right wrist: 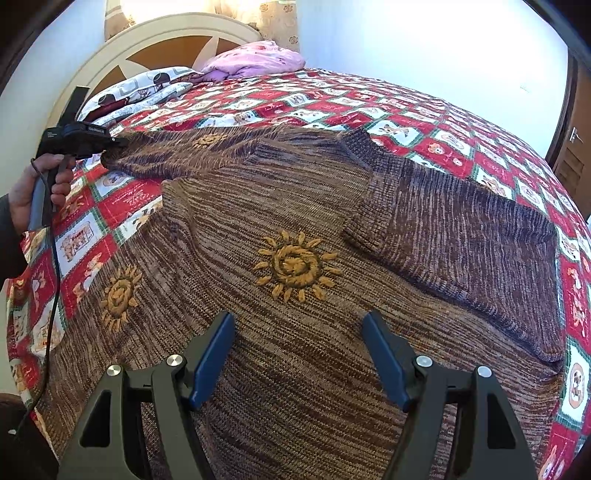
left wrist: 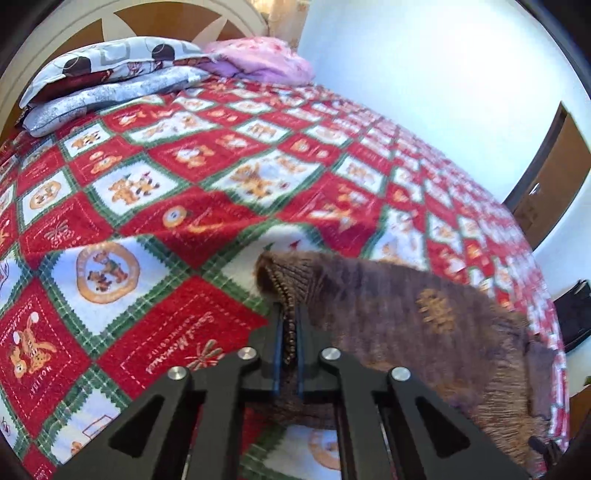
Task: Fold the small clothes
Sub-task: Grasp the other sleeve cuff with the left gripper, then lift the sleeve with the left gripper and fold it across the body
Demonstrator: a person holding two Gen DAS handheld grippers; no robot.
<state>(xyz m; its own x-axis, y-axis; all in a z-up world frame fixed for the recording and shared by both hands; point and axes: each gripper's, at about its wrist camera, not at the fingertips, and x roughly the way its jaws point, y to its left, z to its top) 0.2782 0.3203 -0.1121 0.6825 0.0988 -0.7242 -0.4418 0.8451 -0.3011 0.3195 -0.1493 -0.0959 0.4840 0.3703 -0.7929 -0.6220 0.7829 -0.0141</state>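
Left wrist view: a bed spread with a red, white and green checked quilt (left wrist: 155, 177) printed with bears fills the frame. At its head, two patterned pillows (left wrist: 110, 77) are stacked beside a pink bundle (left wrist: 262, 59), in front of a cream and brown headboard (left wrist: 74, 26). A white wall (left wrist: 424, 74) runs along the far side, with a brown door (left wrist: 550, 177) at the right. The left gripper (left wrist: 290, 332) has its jaws pinched tight on the ribbed cuff of a brown knitted sweater (left wrist: 406, 314), whose sleeve trails away to the right, lifted off the quilt.

Right wrist view: the same sweater (right wrist: 295, 314) lies spread flat over the quilt (right wrist: 424, 122), gold embroidered suns facing up (three are visible). One sleeve (right wrist: 461, 236) is folded across the body at the right. The other stretches left to the left gripper (right wrist: 110, 142), which a hand (right wrist: 33, 188) holds by its handle. The right gripper (right wrist: 299, 354) hangs over the sweater's body, its jaws wide apart with nothing between them.
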